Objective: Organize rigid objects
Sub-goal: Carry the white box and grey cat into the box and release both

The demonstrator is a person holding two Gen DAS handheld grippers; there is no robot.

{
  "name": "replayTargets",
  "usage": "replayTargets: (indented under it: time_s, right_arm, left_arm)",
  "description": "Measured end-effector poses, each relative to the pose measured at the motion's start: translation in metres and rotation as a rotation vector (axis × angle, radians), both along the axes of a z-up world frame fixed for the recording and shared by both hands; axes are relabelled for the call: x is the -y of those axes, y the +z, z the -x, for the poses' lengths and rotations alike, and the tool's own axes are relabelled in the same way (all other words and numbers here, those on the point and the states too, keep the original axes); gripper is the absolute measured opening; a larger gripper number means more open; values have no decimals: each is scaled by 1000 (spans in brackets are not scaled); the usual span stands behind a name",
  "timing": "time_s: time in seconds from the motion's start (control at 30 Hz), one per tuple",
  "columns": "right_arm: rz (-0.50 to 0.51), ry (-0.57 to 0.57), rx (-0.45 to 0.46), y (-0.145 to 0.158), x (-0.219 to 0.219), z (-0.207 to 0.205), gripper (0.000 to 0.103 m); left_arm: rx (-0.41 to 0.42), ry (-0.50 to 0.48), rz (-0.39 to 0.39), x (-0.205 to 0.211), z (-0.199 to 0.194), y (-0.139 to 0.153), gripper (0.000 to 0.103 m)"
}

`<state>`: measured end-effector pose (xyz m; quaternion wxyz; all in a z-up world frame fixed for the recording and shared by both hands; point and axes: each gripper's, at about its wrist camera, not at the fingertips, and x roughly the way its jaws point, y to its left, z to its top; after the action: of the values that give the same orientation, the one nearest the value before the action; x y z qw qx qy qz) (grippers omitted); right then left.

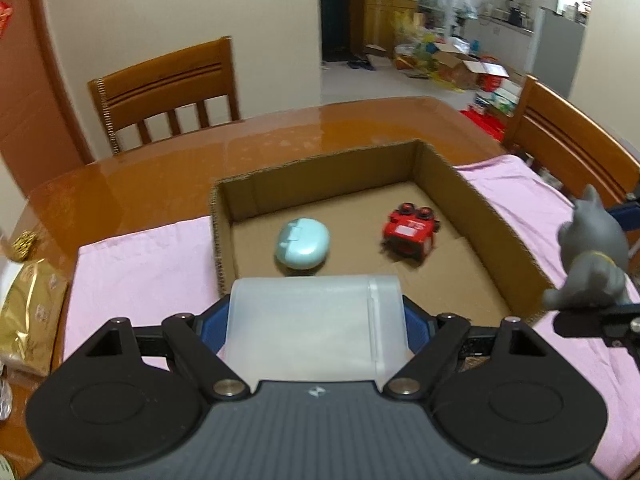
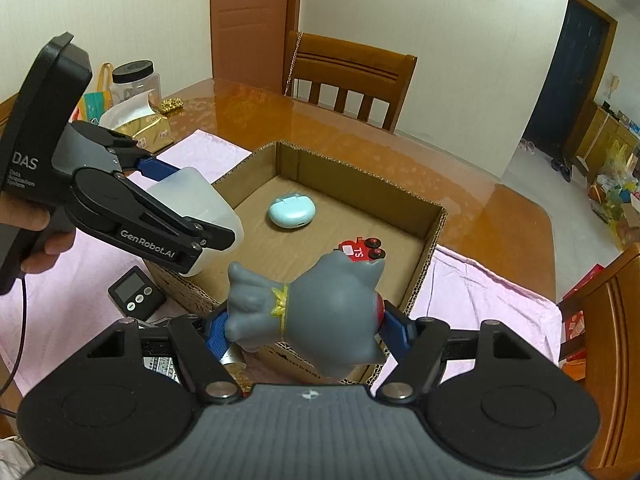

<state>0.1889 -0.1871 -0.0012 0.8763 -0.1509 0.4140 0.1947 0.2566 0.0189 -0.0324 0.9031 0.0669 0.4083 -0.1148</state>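
My left gripper [image 1: 316, 320] is shut on a translucent white plastic container [image 1: 312, 328], blue pads against both its sides. It hangs over the near left corner of an open cardboard box [image 1: 320, 160]. In the right wrist view the same left gripper [image 2: 196, 204] and container [image 2: 200, 208] tilt down toward the box [image 2: 360, 184]. My right gripper [image 2: 304, 328] is shut on a grey cat figure [image 2: 320, 308] with a yellow collar, above the box's near edge; the figure [image 1: 592, 248] also shows at the far right of the left wrist view. On the box floor lie a teal earbud case [image 1: 303, 244] [image 2: 291, 211] and a red toy car [image 1: 410, 230] [image 2: 360, 249].
The box rests on a pink cloth [image 1: 136, 264] over a glossy wooden table [image 1: 160, 176]. A small black timer [image 2: 136, 290] lies left of the box. A gold bag [image 1: 28, 316], a jar [image 2: 134, 84] and tissues crowd the table's left end. Wooden chairs [image 1: 168, 88] stand around.
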Motion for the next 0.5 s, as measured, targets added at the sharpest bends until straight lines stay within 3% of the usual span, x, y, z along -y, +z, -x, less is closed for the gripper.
replayTargets:
  time_s: [0.17, 0.5]
  right_arm:
    - [-11, -7, -18, -6, -2, -8, 76]
    - [-3, 32, -30, -10, -14, -29, 76]
  left_arm:
    - [41, 25, 8, -5, 5, 9, 98]
    - [56, 129, 2, -32, 52, 26, 101]
